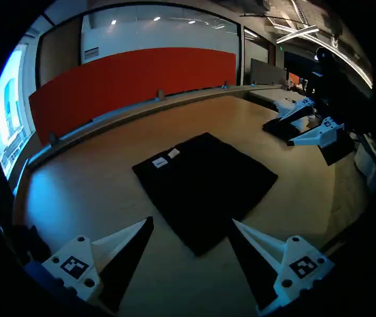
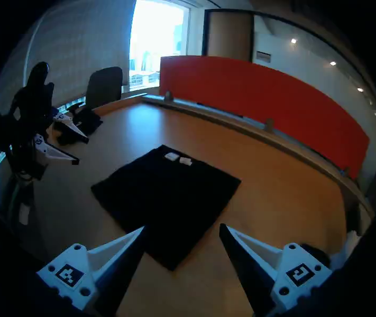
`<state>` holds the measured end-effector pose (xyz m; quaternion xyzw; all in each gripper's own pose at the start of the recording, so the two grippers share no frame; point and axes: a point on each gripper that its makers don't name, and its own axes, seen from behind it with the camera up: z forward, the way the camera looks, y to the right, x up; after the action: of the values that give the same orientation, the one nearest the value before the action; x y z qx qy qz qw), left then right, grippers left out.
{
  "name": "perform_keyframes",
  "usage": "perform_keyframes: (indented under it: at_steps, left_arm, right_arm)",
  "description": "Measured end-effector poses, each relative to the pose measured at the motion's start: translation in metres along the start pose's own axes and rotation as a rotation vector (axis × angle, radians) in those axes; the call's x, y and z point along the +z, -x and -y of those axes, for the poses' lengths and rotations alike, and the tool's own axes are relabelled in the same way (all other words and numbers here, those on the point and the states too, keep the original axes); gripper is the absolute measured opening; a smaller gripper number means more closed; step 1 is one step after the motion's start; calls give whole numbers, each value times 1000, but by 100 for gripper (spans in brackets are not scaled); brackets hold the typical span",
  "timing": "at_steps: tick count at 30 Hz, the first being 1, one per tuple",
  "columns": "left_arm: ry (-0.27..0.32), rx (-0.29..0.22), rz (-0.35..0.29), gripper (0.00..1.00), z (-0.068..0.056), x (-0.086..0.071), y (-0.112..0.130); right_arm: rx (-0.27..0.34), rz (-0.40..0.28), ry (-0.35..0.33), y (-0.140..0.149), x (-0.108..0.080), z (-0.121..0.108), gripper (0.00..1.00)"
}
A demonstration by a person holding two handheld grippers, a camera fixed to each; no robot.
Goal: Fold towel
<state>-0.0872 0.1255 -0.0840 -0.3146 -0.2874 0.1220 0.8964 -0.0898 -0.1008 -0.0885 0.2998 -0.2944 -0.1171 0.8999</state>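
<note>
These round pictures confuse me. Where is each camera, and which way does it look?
Left gripper view: rides the left tool, looking over the flat black cloth towel toward the red wall panel; right tool at right.
Right gripper view: rides the right tool, over that towel; left tool at left.
Shared: towel, light wooden table, red panel.

White pointed fingers (image 1: 108, 245), black pads (image 1: 128, 261), square markers (image 1: 74, 267)

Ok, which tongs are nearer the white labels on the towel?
Left. The left tongs hover by the towel corner one edge from the white labels; the right tongs hover by the corner diagonally opposite.
</note>
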Motion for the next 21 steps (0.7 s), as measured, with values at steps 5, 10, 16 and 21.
perform_keyframes:
  at_steps: [5,10,16,21]
  left_arm:
    - [6,6,35,100,-2,14,22]
    - [14,0,67,100,-4,27,41]
    - [26,-1,101,100,-7,39,62]
    - [39,5,128,100,-9,47,75]
  right_arm:
    - [-5,26,-5,21,12,2,100]
    - [-10,49,-11,38,22,4,100]
    - [-11,81,-18,58,32,6,100]
    - [-17,110,-29,75,38,10,100]
